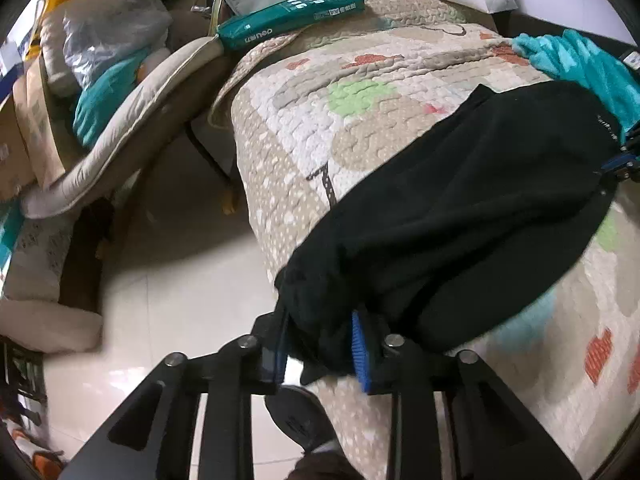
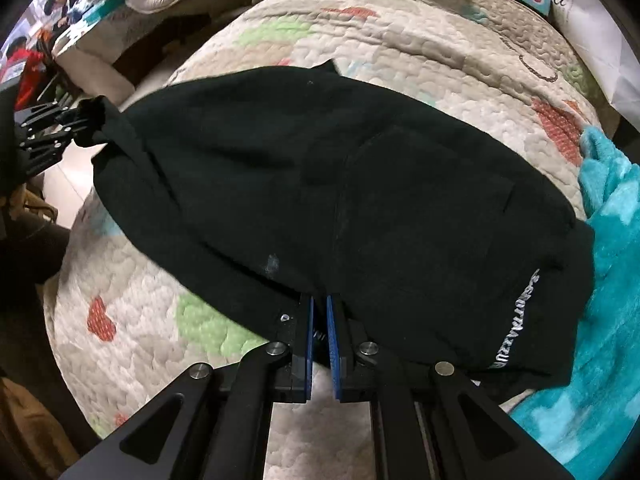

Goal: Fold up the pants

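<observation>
The left gripper (image 1: 320,344) was clamped on a bunched end of the black pants (image 1: 460,220), out past the near-left edge of the quilt (image 1: 300,128). The right gripper (image 2: 319,336) pinched their near edge, by the printed lettering. The pants lay spread across the quilt, soft and limp; gathered hems and seams looked the surest holds.

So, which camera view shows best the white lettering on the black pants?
The right wrist view. There the white lettering runs clearly along the black pants, right of the right gripper. The left wrist view shows it only as a tiny, unreadable mark at the far edge, while the left gripper grips the near end.
</observation>
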`<state>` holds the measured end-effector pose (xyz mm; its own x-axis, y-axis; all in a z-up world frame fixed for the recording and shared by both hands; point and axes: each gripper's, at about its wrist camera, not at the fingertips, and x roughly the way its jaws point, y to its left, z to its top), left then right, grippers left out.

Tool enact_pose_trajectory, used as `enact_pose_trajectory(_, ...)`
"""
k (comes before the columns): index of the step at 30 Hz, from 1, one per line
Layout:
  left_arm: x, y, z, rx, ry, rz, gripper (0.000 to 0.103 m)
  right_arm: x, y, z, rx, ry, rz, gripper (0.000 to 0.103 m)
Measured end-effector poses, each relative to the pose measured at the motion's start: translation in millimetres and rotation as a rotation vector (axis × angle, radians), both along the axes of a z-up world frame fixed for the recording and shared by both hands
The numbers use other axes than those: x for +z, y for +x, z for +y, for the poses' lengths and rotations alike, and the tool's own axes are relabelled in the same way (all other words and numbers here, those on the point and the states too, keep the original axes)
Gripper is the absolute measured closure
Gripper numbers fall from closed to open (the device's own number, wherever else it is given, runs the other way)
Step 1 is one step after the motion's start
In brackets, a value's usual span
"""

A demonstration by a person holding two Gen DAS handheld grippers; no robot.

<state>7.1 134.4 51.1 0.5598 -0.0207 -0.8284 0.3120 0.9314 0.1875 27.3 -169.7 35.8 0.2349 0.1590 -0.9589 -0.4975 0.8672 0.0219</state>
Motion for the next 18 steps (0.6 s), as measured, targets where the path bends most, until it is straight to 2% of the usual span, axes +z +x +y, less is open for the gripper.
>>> enact_pose_trajectory(3, 12, -10, 20, 0.018, -0.076, -0.007, 0.068, -1, -4, 3, 0.02, -0.026, -0.002, 0.095)
enact_pose_trajectory(5, 25, -14, 41, 0.046, -0.18, -0.019, 0.062, 0, -9, 4, 0.029, -0.037, -0.004, 0.093)
enact_pose_trajectory(8, 40, -15, 71, 0.138, -0.278, -0.072, 0.06, -4, -21, 6, 0.053, -0.051, 0.024, 0.093)
enact_pose_trajectory(10, 45, -12, 95, 0.235, -0.359, -0.091, 0.06, -6, -26, 8, 0.058, -0.067, 0.029, 0.091)
enact_pose_trajectory(12, 46, -9, 112, 0.316, -0.419, -0.095, 0.058, -1, -32, 10, 0.062, -0.076, 0.017, 0.086)
enact_pose_trajectory(15, 43, -3, 133, 0.434, -0.479, -0.088, 0.056, 17, -40, 15, 0.072, -0.065, -0.018, 0.064)
enact_pose_trajectory(16, 42, -1, 135, 0.451, -0.492, -0.081, 0.056, 26, -43, 18, 0.08, -0.056, -0.039, 0.06)
enact_pose_trajectory(18, 40, 1, 135, 0.469, -0.508, -0.076, 0.056, 40, -46, 28, 0.097, -0.041, -0.07, 0.06)
